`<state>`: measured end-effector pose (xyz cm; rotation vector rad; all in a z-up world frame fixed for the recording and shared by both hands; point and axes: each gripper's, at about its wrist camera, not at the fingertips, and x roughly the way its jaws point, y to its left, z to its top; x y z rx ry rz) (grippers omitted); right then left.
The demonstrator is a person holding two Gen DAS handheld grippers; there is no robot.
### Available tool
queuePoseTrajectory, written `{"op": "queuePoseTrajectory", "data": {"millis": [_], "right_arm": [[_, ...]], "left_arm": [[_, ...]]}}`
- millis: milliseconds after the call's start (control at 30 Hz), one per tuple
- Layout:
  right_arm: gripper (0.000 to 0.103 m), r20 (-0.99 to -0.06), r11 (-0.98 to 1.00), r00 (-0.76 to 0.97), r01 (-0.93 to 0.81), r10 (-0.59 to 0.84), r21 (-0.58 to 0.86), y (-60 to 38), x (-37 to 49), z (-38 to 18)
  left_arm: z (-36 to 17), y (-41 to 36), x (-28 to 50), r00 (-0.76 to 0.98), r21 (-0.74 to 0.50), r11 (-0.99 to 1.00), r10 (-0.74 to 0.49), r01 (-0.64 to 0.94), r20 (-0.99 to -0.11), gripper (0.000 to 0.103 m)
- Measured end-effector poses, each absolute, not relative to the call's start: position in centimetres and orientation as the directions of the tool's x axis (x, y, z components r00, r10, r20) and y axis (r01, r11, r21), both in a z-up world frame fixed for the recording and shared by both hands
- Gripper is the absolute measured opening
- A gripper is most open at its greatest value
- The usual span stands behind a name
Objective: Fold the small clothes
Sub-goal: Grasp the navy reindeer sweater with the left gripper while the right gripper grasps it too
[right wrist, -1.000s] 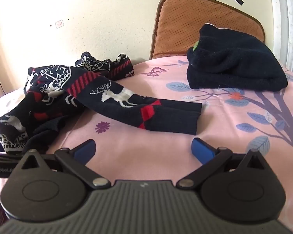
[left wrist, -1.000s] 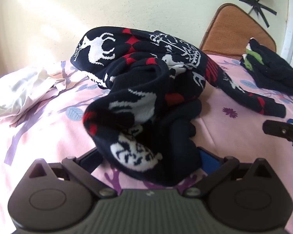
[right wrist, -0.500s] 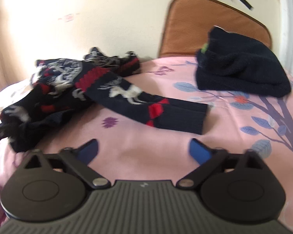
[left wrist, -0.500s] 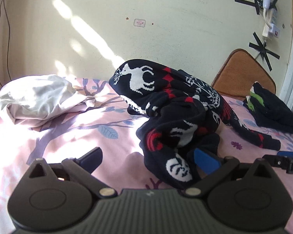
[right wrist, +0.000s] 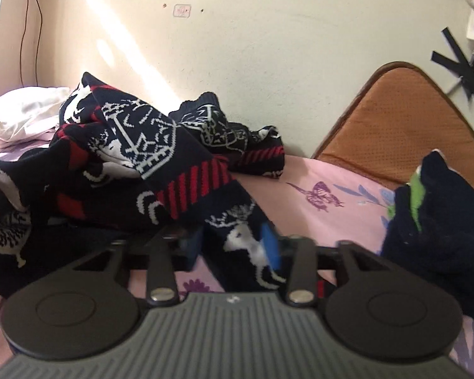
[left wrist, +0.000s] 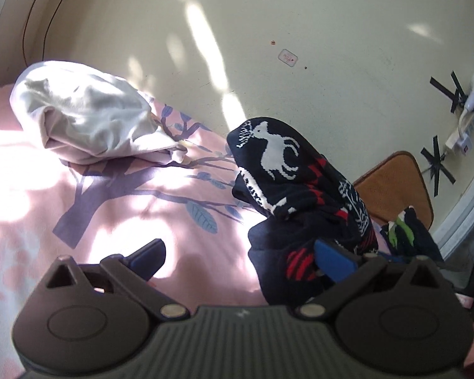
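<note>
A dark navy sweater with white reindeer and red stripes (left wrist: 295, 189) lies crumpled on the pink bedsheet (left wrist: 120, 208). My left gripper (left wrist: 241, 257) is open and empty; the sweater bulges against its right finger (left wrist: 331, 260). In the right wrist view the sweater (right wrist: 136, 158) fills the middle and left, and one sleeve (right wrist: 240, 240) runs toward me between the fingers. My right gripper (right wrist: 233, 243) has narrowed around that sleeve and is shut on it, low over the sheet.
A crumpled white garment (left wrist: 88, 123) lies at the back left by the wall. A folded dark garment with a green patch (right wrist: 439, 218) lies on the right. An orange-brown chair back (right wrist: 407, 126) stands behind the bed's right side.
My left gripper pulled back and swung left, away from the sweater it had around it. My right gripper moved forward and closed from wide open onto the sleeve.
</note>
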<state>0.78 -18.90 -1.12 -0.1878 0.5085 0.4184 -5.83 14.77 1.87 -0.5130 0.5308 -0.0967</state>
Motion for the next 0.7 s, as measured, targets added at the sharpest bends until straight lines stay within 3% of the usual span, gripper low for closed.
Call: {"op": "queuePoseTrajectory", "data": {"millis": [33, 67, 100, 200, 267, 333, 467, 533, 600, 633, 700], "right_arm": [[0.01, -0.532, 0.892, 0.756, -0.452, 0.383, 0.0, -18.9, 1.1, -0.8], [0.01, -0.532, 0.846, 0.678, -0.508, 0.507, 0.16, -18.7, 0.2, 0.7], [0.01, -0.532, 0.846, 0.678, -0.508, 0.507, 0.16, -18.7, 0.2, 0.7], [0.011, -0.445, 0.602, 0.432, -0.704, 0.784, 0.376, -17.1, -3.9, 3.2], [0.014, -0.401, 0.393, 0.225, -0.825, 0.888, 0.407, -15.3, -7.5, 4.2], [0.014, -0.396, 0.296, 0.14, -0.883, 0.907, 0.364, -14.5, -9.9, 4.7], [0.032, -0.355, 0.406, 0.278, -0.839, 0.893, 0.363, -17.5, -8.2, 5.5], [0.032, -0.335, 0.542, 0.432, -0.731, 0.838, 0.415, -20.4, -5.0, 5.5], [0.035, -0.393, 0.744, 0.639, -0.495, 0.662, 0.449, -23.8, 0.9, 4.9], [0.035, -0.393, 0.744, 0.639, -0.495, 0.662, 0.449, -23.8, 0.9, 4.9], [0.035, -0.451, 0.838, 0.717, -0.367, 0.531, 0.404, -25.0, 4.9, 4.0]], "left_arm": [[2.0, 15.5, -5.8, 0.858, -0.512, 0.858, -0.233, -0.04, -0.458, 0.103], [2.3, 16.2, -5.8, 0.86, -0.526, 0.85, -0.245, -0.032, -0.448, 0.103], [2.9, 17.1, -5.9, 0.867, -0.539, 0.842, -0.253, -0.022, -0.429, 0.103], [6.0, 20.1, -5.4, 0.893, -0.583, 0.812, -0.251, -0.014, -0.372, 0.103], [7.8, 21.1, -4.5, 0.902, -0.603, 0.798, -0.262, 0.001, -0.344, 0.103], [8.9, 21.3, -3.4, 0.9, -0.584, 0.811, -0.254, -0.001, -0.354, 0.103], [8.3, 20.3, -0.3, 0.856, -0.552, 0.834, -0.274, -0.016, -0.438, 0.103], [7.2, 19.5, 1.3, 0.833, -0.54, 0.841, -0.286, -0.018, -0.473, 0.103], [6.0, 18.9, 2.7, 0.815, -0.52, 0.854, -0.28, -0.031, -0.508, 0.103], [5.3, 18.6, 3.4, 0.801, -0.498, 0.866, -0.265, -0.047, -0.537, 0.103], [4.0, 18.2, 4.3, 0.777, -0.453, 0.888, -0.23, -0.079, -0.586, 0.103]]}}
